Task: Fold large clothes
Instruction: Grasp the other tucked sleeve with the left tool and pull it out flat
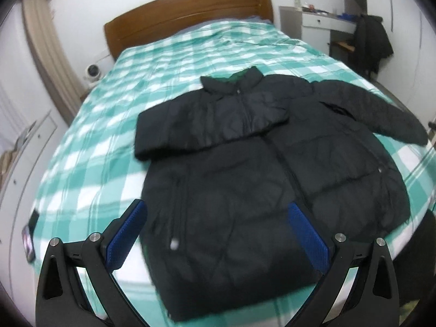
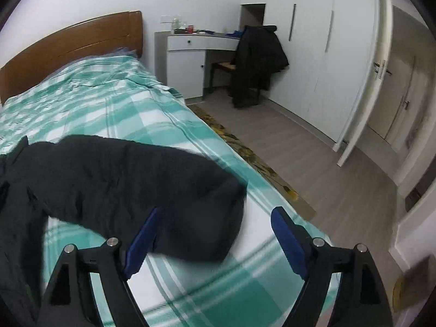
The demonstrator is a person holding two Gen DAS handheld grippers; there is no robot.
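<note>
Black puffer jacket [image 1: 245,163] lying on teal-and-white checked bedspread [image 1: 163,62]; brown wooden headboard [image 1: 188,13] standing behind it; blue pads [image 2: 145,238] showing over the bedspread.

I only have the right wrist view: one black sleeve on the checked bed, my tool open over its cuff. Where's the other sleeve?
Observer: Already folded. In the left wrist view the other sleeve lies across the chest of the black jacket.
Operator: Zipped or open?
Observer: It looks closed; the zipper runs down the front.
Operator: Left tool holding anything?
Observer: No. The left tool is open above the jacket's lower part, nothing between its pads.
Operator: Anything else on the bed?
Observer: A phone near the bed's left edge.
</note>
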